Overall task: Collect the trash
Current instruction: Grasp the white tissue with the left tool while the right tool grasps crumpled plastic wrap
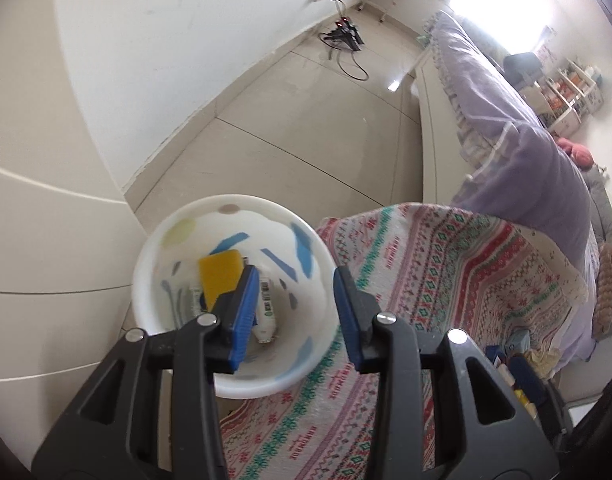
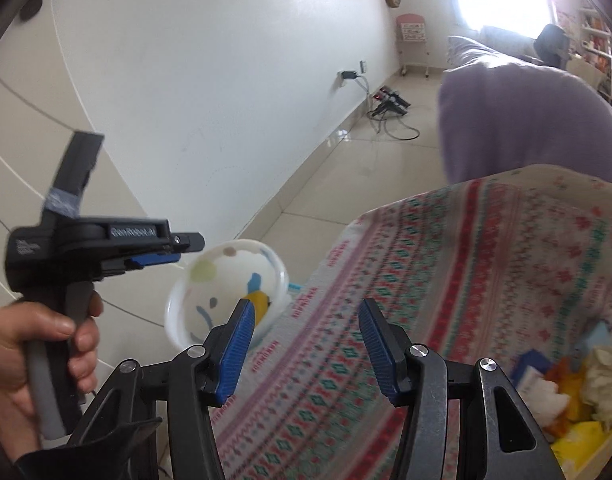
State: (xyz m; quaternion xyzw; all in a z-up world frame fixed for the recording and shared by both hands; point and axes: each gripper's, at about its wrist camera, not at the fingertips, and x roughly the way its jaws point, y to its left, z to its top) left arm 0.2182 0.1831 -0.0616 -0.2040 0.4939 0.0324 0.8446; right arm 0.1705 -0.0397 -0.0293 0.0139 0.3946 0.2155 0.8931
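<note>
A white bin with coloured spots stands on the floor beside the patterned cloth. Inside lie a yellow sponge-like piece and a white tube with a barcode. My left gripper is open and empty above the bin's mouth. In the right wrist view the bin sits left of centre, with the left gripper held by a hand just left of it. My right gripper is open and empty over the cloth. A pile of trash, yellow, white and blue scraps, lies at the lower right.
A purple bed cover hangs at the right. Cables and a power strip lie on the tiled floor by the white wall. A cream cabinet stands left of the bin. Boxes and scraps lie at the cloth's right edge.
</note>
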